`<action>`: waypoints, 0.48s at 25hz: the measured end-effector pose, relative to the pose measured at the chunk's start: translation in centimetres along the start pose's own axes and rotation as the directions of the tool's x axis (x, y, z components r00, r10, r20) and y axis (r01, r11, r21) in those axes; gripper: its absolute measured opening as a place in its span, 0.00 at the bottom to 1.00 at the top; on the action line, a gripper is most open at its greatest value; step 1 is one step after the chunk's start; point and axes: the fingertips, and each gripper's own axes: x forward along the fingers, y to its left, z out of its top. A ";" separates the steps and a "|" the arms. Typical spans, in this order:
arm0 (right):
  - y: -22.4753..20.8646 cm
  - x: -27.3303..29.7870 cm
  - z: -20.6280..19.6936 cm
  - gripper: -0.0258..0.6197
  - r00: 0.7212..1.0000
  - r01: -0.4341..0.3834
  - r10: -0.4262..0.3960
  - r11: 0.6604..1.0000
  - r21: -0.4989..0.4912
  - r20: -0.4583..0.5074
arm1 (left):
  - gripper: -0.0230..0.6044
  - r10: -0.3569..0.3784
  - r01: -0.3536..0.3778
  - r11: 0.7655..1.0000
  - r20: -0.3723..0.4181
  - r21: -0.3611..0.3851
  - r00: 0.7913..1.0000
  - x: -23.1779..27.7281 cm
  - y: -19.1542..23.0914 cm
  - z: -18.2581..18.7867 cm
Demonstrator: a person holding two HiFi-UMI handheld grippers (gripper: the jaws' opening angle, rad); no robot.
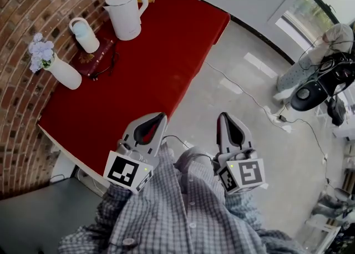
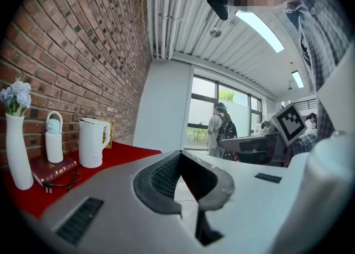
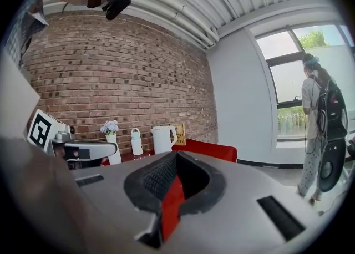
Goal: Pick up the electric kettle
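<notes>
electric kettle (image 1: pixel 126 11): white, smooth, tapered, on red table (image 1: pixel 161 64) | left gripper (image 1: pixel 160 116): clenched, empty | right gripper (image 1: pixel 223 116): clenched, empty

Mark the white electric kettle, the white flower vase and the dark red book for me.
White plastic electric kettle (image 1: pixel 125 19): head view, middle of its body.
Tall white vase with pale flowers (image 1: pixel 65 73): head view, on its body.
Dark red book (image 1: pixel 95 57): head view, bare part of cover.
</notes>
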 end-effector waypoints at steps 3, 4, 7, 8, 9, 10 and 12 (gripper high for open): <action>0.0 0.4 0.3 0.05 1.000 0.006 -0.006 1.000 -0.007 0.001 | 0.04 -0.005 0.005 1.000 0.010 -0.006 1.000 0.2 0.4 0.2; 0.0 0.5 0.4 0.05 1.000 0.009 -0.009 1.000 -0.007 0.002 | 0.04 -0.007 0.007 1.000 0.012 -0.008 1.000 0.3 0.5 0.2; 0.1 0.8 0.6 0.05 1.000 0.015 -0.015 1.000 -0.015 0.000 | 0.04 -0.014 0.014 1.000 0.020 -0.014 1.000 0.5 0.9 0.2; 0.2 0.8 0.6 0.05 1.000 0.017 -0.017 1.000 -0.018 -0.001 | 0.04 -0.015 0.015 1.000 0.025 -0.016 1.000 0.5 1.0 0.4; 0.1 0.9 0.7 0.05 1.000 0.019 -0.019 1.000 -0.021 -0.002 | 0.04 -0.016 0.017 1.000 0.030 -0.018 0.999 0.6 1.1 0.5; 0.1 1.0 0.9 0.05 1.000 0.021 -0.021 0.999 -0.024 -0.001 | 0.04 -0.017 0.017 1.000 0.033 -0.019 0.999 0.7 1.2 0.6; 0.1 1.2 1.2 0.05 1.000 0.023 -0.023 0.999 -0.033 0.005 | 0.04 -0.017 0.017 1.000 0.038 -0.021 0.999 0.9 1.5 0.8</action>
